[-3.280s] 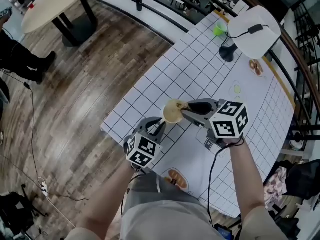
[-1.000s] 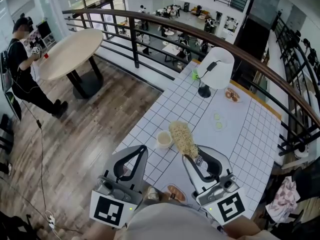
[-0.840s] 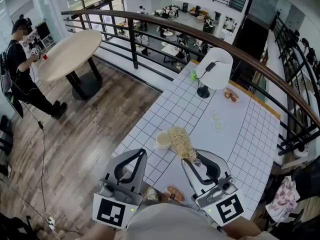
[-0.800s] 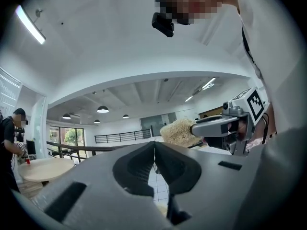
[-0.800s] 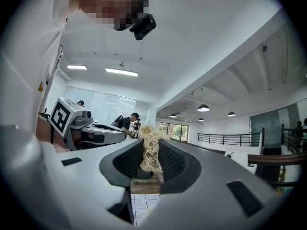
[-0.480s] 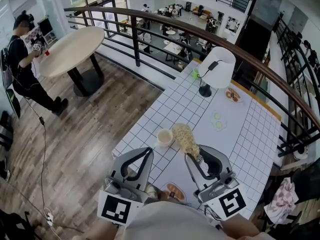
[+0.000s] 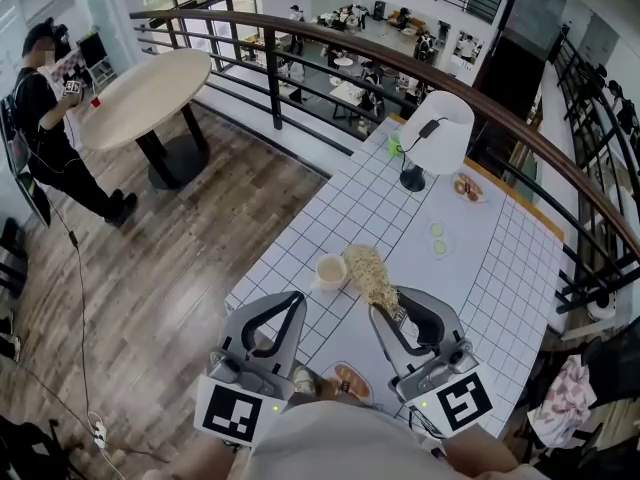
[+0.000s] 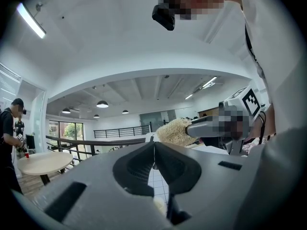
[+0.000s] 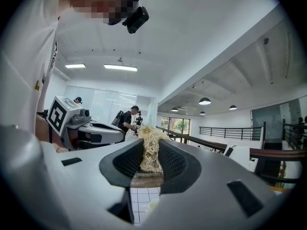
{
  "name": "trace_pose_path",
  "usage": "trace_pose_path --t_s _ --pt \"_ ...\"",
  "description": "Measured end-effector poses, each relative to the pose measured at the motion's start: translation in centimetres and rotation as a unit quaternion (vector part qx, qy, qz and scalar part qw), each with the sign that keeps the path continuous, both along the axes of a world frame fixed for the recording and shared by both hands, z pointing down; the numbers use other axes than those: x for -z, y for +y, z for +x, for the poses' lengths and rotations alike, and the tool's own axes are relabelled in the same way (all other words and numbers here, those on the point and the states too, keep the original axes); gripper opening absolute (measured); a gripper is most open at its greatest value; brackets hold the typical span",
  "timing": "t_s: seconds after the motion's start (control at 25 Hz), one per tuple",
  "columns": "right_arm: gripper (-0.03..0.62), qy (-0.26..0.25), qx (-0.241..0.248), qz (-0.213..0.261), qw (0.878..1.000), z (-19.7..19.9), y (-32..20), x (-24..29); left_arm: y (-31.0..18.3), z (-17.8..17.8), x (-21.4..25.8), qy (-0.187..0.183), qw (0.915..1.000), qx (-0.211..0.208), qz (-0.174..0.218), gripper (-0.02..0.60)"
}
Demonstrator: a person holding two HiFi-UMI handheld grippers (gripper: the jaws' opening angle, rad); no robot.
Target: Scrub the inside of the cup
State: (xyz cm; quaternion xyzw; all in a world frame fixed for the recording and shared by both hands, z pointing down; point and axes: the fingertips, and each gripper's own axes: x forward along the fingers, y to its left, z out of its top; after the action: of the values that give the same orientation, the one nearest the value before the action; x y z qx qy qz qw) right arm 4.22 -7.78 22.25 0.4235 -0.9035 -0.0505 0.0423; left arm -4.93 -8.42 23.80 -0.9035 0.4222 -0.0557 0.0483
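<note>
White grid lines cover the desk (image 7: pixel 350 208), which stands on a wood-floored mezzanine beside a railing (image 7: pixel 330 53). The cup (image 7: pixel 331 270) stands upright near the desk's left edge, not far from its near corner, and nothing has hold of it. Its pale inside looks empty from the head view.

The right gripper (image 7: pixel 385 313) has its jaws closed on the lower end of a straw-coloured fibrous scrubber (image 7: pixel 370 278). The scrubber's bushy head points away from the person and lies just beside the cup, outside it. Whether the 2 touch cannot be told. The left gripper (image 7: pixel 295 300) has its jaws pressed fully together with nothing between them, and it sits nearer the person than the cup.

Since the scrubber is outside the cup and the cup is unheld, no scrubbing is under way. Whether the inside has already been cleaned cannot be judged.

Toward the far end are a white lamp (image 7: pixel 435 133), 2 small dishes (image 7: pixel 438 240) holding something green, and a plate (image 7: pixel 465 188) of brownish food. Another plate of food lies at the near edge.
</note>
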Motion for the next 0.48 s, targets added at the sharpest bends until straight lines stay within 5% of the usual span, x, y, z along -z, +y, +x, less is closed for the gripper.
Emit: trace_pose_path --t_s 0.48 --pt "0.097 0.003 0.007 -0.015 1.0 -0.16 -0.09 -0.47 0.02 0.04 -0.53 0.001 0.9999 -0.002 -0.01 0.015"
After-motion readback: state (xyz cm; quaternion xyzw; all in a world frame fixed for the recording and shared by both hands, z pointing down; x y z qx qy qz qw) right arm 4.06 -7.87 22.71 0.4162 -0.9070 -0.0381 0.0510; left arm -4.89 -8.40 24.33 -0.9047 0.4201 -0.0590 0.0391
